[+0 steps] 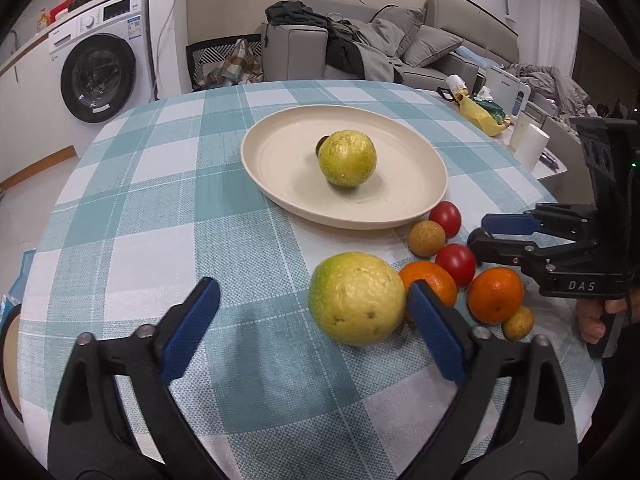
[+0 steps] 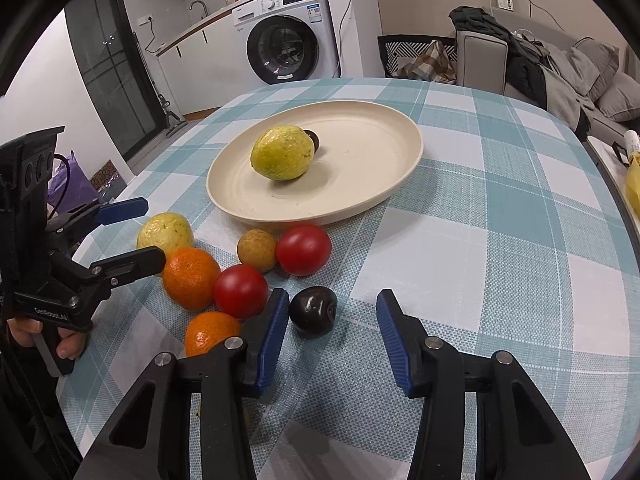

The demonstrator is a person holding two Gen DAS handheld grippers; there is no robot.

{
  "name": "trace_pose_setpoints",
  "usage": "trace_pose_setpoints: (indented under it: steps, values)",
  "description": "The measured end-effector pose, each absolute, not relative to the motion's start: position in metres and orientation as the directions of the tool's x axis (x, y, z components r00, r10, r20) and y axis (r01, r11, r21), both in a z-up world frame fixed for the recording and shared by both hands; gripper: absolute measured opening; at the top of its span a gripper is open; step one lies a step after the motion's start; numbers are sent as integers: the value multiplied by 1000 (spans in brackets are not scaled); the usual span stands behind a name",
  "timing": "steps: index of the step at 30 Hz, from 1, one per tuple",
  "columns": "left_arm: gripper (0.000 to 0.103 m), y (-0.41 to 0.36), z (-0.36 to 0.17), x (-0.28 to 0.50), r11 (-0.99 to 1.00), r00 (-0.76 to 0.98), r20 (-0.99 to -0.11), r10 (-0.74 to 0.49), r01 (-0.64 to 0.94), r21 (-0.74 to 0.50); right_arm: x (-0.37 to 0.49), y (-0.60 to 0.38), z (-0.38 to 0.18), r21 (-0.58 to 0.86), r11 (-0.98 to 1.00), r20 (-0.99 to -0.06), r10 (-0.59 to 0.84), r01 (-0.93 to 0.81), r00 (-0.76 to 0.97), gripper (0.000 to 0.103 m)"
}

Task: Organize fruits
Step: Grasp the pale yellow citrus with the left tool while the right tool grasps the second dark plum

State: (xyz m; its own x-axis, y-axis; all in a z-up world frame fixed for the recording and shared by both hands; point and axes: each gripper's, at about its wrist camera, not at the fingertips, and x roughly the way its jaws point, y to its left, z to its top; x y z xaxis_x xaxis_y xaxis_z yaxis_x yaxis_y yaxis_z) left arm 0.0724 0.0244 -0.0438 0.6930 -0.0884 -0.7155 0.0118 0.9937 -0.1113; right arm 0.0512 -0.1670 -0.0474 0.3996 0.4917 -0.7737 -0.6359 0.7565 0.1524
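The step in hand looks like gathering loose fruit onto the cream plate (image 2: pixel 396 184), which sits mid-table on the checked tablecloth (image 2: pixel 500 240) and already carries 1 yellow-green guava (image 2: pixel 282 153) with 1 dark plum (image 2: pixel 312 140) tucked just behind it. The right gripper (image 2: pixel 332 320) has its jaws spread, and another dark plum (image 2: pixel 313 310) lies on the cloth between its blue pads, nearer the left one, not yet pinched. The left gripper (image 1: pixel 314 320) is likewise spread wide; the second guava (image 1: pixel 357 298) sits by its right pad, seemingly touching it, with the other pad well apart. My guess is that the next move calls for the right jaws to close gently on the plum, a small round thing liable to roll, then lift it to the plate. Counted across both views: 2 guavas, 2 plums, 2 oranges (image 2: pixel 190 277), 2 red tomatoes (image 2: pixel 304 249) and 2 small tan round fruits (image 1: pixel 426 238), perhaps longans. Off the plate, 8 pieces remain clustered beside its near rim.
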Motion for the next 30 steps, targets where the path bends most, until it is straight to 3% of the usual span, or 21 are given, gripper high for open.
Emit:
trace_pose_setpoints:
  steps: [6,8,16,22,30]
  values:
    - [54,25,-45,71,979,690,-699,-185,65,-195,51,-167,-47,152,756,-774,492,-636,400,48]
    - [49,23,-44,71,979,692,-698,-184,69,-189,52,-167,-48,153,756,-774,492,-636,399,48]
    - [49,22,-44,70,978,690,-699,-188,69,-195,52,-167,-48,151,756,-774,492,-637,400,48]
    - [55,25,-45,70,977,683,-706,-187,52,-208,51,-166,-48,137,758,-775,483,-638,407,48]
    - [49,27,-46,69,974,684,-700,-202,65,-217,48,-162,-49,104,757,-783,462,-645,415,48]
